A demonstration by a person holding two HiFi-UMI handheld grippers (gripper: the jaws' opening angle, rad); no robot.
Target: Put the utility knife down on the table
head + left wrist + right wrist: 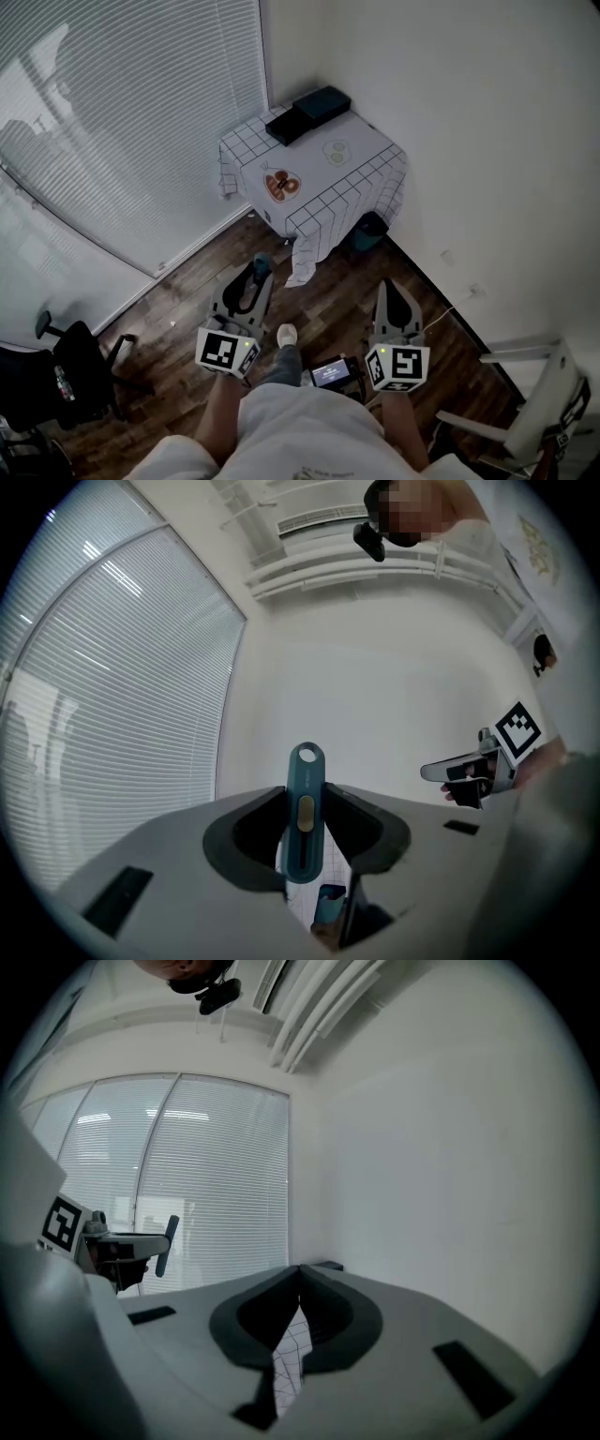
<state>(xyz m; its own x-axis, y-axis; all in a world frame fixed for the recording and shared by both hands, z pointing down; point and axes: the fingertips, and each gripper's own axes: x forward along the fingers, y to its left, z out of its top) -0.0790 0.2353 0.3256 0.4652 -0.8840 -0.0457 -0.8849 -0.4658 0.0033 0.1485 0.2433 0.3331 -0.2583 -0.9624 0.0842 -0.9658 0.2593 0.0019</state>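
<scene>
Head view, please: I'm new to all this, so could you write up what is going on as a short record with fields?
Place: room corner, wooden floor, window blinds at left
Table: small, checked cloth, in the corner, dark boxes at its back
Left tongs: closed on a teal utility knife, which stands upright
Right tongs: closed, nothing in them
Knife on the table: not yet; both tongs are over the floor, short of it
</scene>
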